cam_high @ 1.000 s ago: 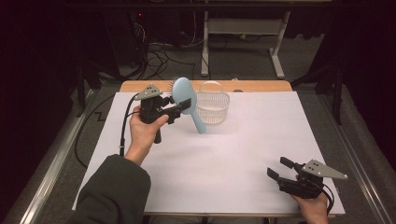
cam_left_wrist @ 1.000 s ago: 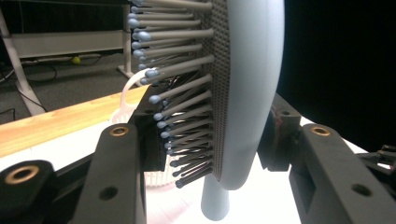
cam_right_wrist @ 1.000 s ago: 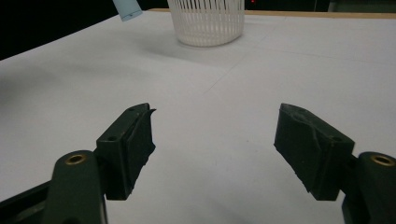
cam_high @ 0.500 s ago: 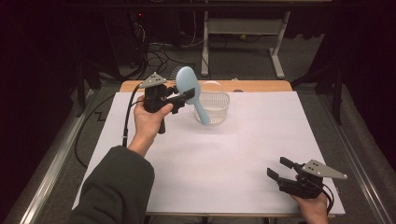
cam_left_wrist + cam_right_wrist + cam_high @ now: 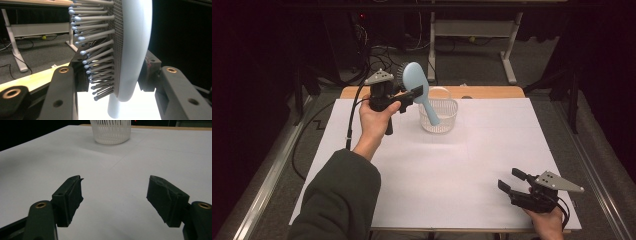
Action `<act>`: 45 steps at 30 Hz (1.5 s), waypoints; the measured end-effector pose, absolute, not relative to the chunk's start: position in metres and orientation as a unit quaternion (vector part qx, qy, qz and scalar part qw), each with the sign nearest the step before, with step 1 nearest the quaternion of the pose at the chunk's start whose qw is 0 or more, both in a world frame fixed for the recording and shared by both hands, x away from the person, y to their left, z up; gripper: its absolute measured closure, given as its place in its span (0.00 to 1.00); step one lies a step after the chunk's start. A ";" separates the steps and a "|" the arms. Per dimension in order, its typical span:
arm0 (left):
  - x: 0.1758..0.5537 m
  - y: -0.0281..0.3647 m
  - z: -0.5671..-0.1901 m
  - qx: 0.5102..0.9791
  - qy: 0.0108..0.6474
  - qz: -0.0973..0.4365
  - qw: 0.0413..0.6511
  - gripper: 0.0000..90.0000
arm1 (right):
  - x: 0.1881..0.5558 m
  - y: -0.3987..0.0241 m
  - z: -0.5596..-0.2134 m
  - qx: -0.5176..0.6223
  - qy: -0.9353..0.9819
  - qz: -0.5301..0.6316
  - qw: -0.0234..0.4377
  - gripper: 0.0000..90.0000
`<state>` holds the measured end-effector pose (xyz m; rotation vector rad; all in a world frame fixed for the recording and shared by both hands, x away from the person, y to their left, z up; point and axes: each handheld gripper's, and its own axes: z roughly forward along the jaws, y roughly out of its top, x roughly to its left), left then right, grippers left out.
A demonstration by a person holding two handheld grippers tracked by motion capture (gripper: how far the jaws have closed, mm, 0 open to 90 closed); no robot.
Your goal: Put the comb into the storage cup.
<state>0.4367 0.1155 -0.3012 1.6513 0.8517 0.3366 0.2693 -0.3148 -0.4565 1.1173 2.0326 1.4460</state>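
While the right gripper [image 5: 511, 181] is kept idle with jaws spread and nothing between them, well short of the basket [image 5: 439, 116], the hairbrush [image 5: 419, 90] is clamped at its head in the left gripper [image 5: 408, 97]. Compared with a second ago, it is carried higher and closer over the basket's near rim, handle hanging down; a drop inside seems imminent.

Overhead light fell brightly on the white paper-covered table [image 5: 472, 165], which glared almost blown-out in the left gripper view, while the surrounding room stayed dim and murky, the pale blue plastic bristled hairbrush [image 5: 125, 50] looked soft up close, and shadows were faint.
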 end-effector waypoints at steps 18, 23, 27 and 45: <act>0.459 0.093 -0.292 0.706 0.369 0.152 0.585 0.59 | 0.270 -0.315 -0.457 0.401 0.731 0.517 0.196 0.32; 0.466 0.087 -0.296 0.708 0.374 0.154 0.580 0.59 | 0.270 -0.315 -0.457 0.401 0.731 0.517 0.195 0.32; 0.471 0.084 -0.301 0.708 0.381 0.155 0.575 0.59 | 0.270 -0.315 -0.457 0.401 0.730 0.517 0.195 0.32; 0.486 0.074 -0.319 0.714 0.401 0.157 0.551 0.59 | 0.270 -0.314 -0.458 0.398 0.733 0.517 0.192 0.32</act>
